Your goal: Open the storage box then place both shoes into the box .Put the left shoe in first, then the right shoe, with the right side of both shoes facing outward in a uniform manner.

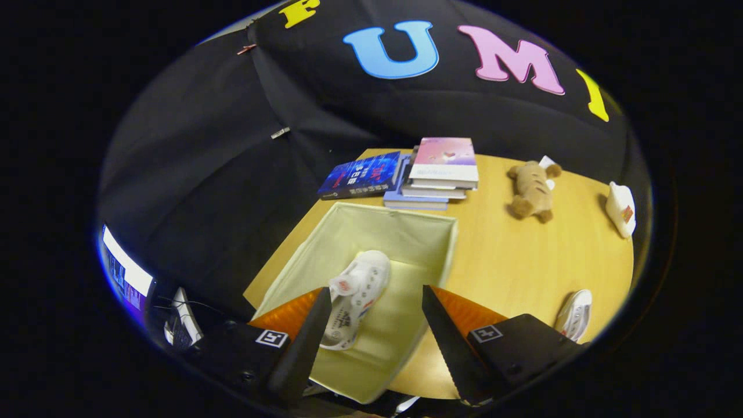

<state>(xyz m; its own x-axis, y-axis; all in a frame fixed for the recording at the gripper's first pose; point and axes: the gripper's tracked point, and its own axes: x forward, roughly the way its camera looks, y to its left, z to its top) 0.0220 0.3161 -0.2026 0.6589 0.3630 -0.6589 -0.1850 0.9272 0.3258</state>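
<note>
A pale yellow fabric storage box (pixel 429 223) stands open on the wooden table, just below and ahead of my fingers. One white shoe (pixel 359 293) lies inside it on the box floor, close to the left finger. My gripper (pixel 374 296) hovers above the box with its fingers spread wide and nothing between them; the shoe lies below, apart from both. The second white shoe (pixel 574 314) rests on the table to the right, beyond the right finger, near the table's front edge.
Behind the box lie a dark blue book (pixel 361 175) and a stack of books (pixel 438 171). A brown plush bear (pixel 531 190) and a white object (pixel 621 209) lie further right on the wooden table (pixel 522 255). A lit screen (pixel 125 273) is at the far left.
</note>
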